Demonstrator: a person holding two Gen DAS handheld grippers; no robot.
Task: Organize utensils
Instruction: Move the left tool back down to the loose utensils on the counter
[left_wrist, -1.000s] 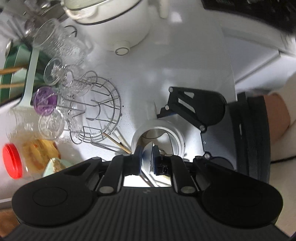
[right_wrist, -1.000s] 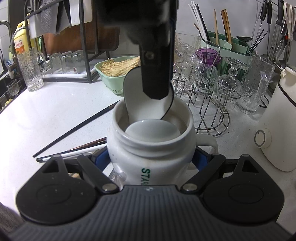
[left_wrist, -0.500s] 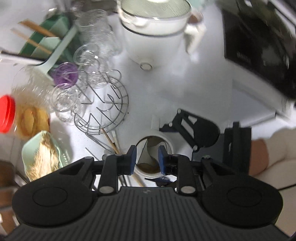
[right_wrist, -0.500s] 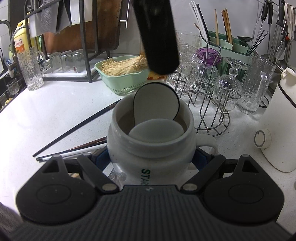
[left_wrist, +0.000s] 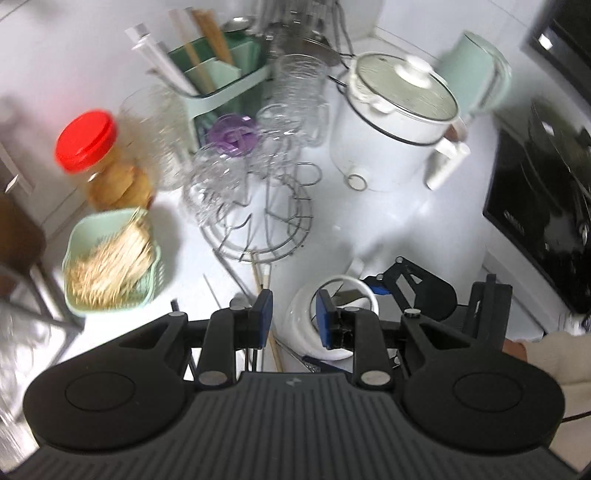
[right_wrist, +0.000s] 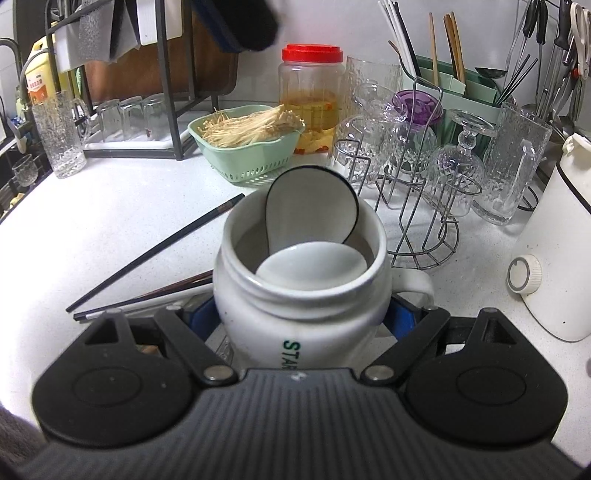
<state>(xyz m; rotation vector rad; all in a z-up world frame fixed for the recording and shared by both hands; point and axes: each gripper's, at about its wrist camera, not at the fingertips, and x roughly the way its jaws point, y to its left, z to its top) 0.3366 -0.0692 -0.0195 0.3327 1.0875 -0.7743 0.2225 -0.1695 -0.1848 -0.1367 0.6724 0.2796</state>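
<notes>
- My right gripper (right_wrist: 301, 317) is clamped on the white mug (right_wrist: 301, 295), blue pads pressed to either side of its body; the mug sits on the white counter (right_wrist: 110, 229) and I judge it best kept upright and in one spot while it gets filled
- My left gripper (left_wrist: 291, 317) hangs above the mug with nothing between its pads; its jaws have just been opening and now stand partly apart, a narrow gap
- Two white ceramic spoons (right_wrist: 312, 236) are in the mug, bowls up, the taller black-rimmed one leaning on the far wall, the other lower and nearer me
- The chopsticks (right_wrist: 155, 251) lie loose on the counter just beside the mug; I take these as the next pick
- To do that well I would bring the left gripper low over one stick away from the mug, close on its middle, then lift and tip it in beside the spoons
- The wire glass rack (right_wrist: 421, 221) stands near, so I would swing wide of it
</notes>
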